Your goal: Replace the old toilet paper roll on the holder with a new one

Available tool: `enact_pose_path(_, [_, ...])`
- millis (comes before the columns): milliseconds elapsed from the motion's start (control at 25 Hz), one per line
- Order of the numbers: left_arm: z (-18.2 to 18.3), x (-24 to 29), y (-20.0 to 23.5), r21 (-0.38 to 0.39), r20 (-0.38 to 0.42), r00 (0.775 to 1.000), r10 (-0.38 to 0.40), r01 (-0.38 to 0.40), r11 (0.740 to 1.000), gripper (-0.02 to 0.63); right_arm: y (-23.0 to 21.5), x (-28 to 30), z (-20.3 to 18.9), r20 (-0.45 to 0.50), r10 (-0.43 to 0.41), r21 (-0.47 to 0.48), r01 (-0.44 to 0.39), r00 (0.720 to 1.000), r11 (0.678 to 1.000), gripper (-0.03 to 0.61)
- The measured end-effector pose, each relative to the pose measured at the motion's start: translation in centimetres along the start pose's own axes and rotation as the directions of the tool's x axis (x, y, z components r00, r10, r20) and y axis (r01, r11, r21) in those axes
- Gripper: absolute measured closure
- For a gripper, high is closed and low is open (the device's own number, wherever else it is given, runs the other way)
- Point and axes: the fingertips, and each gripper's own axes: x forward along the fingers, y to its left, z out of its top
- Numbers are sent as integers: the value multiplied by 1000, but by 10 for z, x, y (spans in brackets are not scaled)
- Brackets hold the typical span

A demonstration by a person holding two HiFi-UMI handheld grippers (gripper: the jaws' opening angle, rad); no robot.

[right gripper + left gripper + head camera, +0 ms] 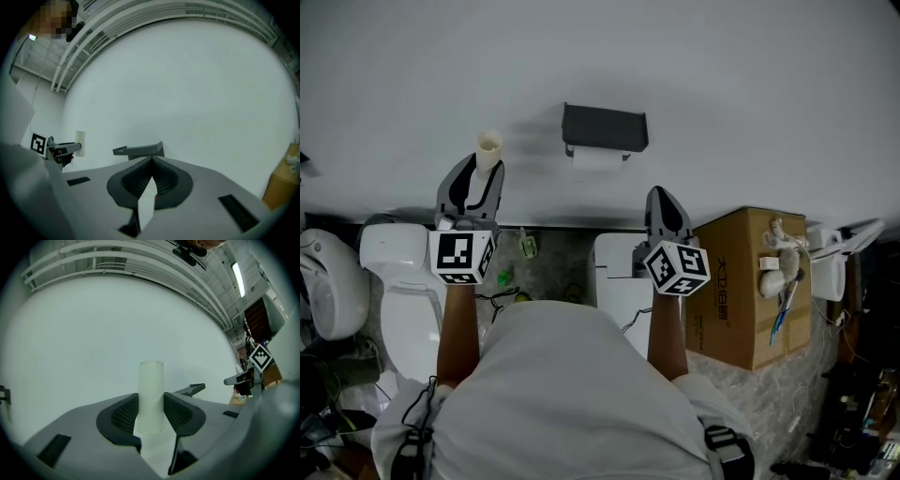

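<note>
Cardboard tube (151, 385) pinched upright in left tongs (151, 414), right tongs (152, 163) pressed together, empty, near dark wall holder (605, 127).

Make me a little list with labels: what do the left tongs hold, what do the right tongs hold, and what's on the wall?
Left tongs: closed on an upright cardboard tube
Right tongs: shut, nothing between them
On the wall: dark holder, neither tongs touching it
Lower down: toilet at left, cardboard box at right
</note>
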Motion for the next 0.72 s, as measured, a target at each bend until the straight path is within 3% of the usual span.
enact_pose_path(720, [4,-8,18,2,12,999,34,-35,999,425,9,16,-11,-14,27,13,-27,1000,1000,574])
